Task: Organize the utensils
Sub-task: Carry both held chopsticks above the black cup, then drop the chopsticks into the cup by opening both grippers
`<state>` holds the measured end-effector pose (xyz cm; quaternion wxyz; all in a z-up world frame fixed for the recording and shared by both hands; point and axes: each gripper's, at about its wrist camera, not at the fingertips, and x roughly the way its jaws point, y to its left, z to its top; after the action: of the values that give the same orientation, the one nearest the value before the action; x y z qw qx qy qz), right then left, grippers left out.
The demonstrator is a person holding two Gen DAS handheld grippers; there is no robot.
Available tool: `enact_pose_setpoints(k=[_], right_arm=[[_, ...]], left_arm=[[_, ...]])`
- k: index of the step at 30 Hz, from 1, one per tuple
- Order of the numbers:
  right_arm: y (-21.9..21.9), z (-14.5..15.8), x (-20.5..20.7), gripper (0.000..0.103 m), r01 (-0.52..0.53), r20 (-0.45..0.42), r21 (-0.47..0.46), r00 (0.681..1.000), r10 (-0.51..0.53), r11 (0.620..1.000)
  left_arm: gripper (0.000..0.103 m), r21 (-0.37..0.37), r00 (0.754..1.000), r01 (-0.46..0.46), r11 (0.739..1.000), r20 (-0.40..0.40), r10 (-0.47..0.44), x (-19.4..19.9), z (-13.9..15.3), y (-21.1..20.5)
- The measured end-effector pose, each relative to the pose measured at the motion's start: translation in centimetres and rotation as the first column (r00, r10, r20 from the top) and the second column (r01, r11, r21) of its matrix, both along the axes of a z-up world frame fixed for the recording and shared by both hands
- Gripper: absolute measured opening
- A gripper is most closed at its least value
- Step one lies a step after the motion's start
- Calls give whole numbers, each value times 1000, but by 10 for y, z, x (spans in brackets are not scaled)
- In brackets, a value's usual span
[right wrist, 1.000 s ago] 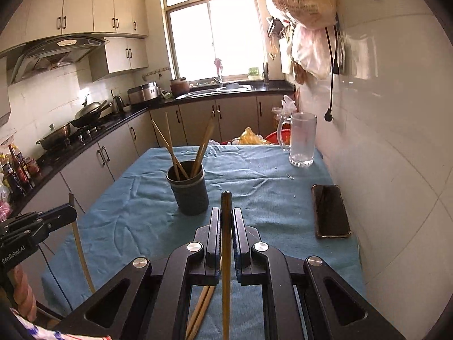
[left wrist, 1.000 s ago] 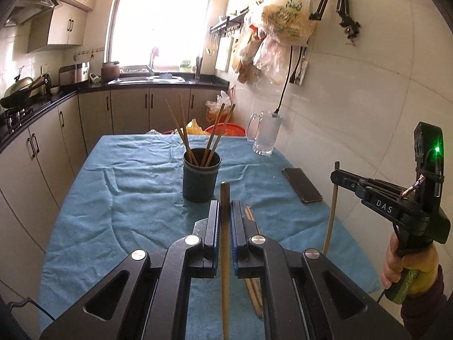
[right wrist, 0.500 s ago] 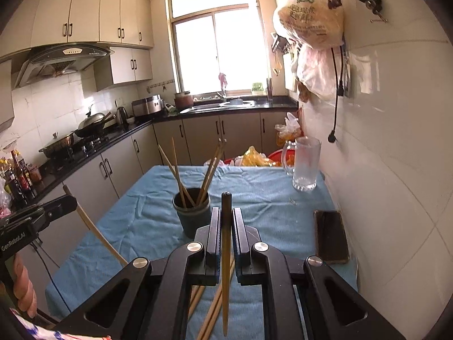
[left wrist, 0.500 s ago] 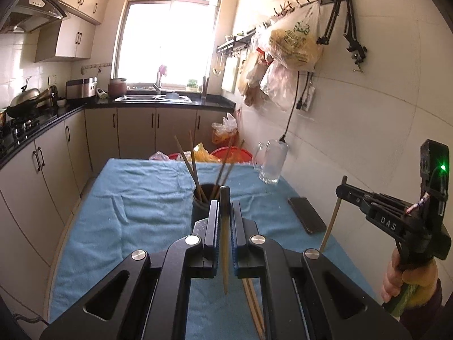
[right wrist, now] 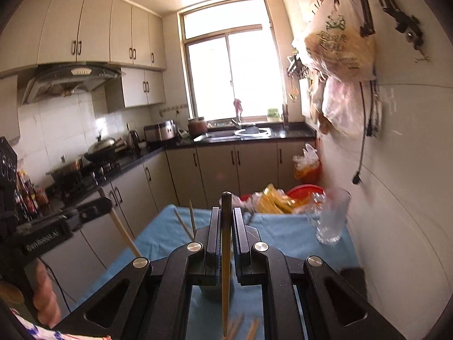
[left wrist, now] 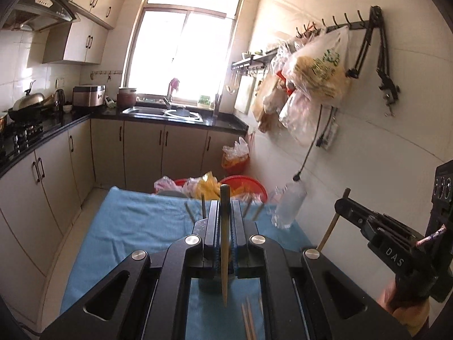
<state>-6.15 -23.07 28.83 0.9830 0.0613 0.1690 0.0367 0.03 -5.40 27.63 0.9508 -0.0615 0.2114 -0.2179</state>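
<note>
My left gripper (left wrist: 224,212) is shut on a wooden chopstick (left wrist: 224,255), held upright above the blue-clothed table (left wrist: 136,232). My right gripper (right wrist: 226,218) is shut on another chopstick (right wrist: 225,269), also upright. The dark holder cup (right wrist: 208,290) is mostly hidden behind the jaws; only the tips of its chopsticks (left wrist: 203,204) show. Loose chopsticks (left wrist: 247,320) lie on the cloth below. The right gripper (left wrist: 344,206) shows at the right of the left wrist view, the left gripper (right wrist: 102,201) at the left of the right wrist view.
A glass mug (right wrist: 331,218) stands at the table's far right by the tiled wall. A dark phone (right wrist: 352,276) lies near the right edge. Red basins and plastic bags (left wrist: 240,187) sit beyond the table. Cabinets and stove run along the left.
Both grippers have risen and tilted upward with their chopsticks. The cup has dropped behind the jaws and the view now shows more of the kitchen.
</note>
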Motion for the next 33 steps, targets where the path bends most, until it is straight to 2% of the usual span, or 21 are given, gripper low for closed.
enact_pose_setpoints(k=[5,10,19,28,30,32,33], right_arm=[[1,12,36,8,15,41,41,999,-17,999],[-3,9,70,8,45,53,73,997,-49,996],[-14,-43,117,8,76,-66,130,996,-68,989],[-17,-82,143,8,64,-163,132,986,-42,989],[-18,-83,144,12,66,-171,135,984,-42,989],[-19,-81,141,22,70,-164,129,985,-49,989],[-20,-79,138,29,74,-159,128,986,-54,989]], left_arm=[[6,-18,1000,-12,1000,9,12,37,11,-12],[6,-16,1000,-21,1000,-19,21,75,6,-27],[6,55,989,-15,998,-148,23,127,-50,-51],[6,85,980,-17,996,-198,33,137,-74,-53],[7,77,980,-24,997,-193,39,135,-72,-48],[10,71,982,-22,997,-185,35,131,-66,-44],[15,73,984,-25,997,-176,38,128,-63,-43]])
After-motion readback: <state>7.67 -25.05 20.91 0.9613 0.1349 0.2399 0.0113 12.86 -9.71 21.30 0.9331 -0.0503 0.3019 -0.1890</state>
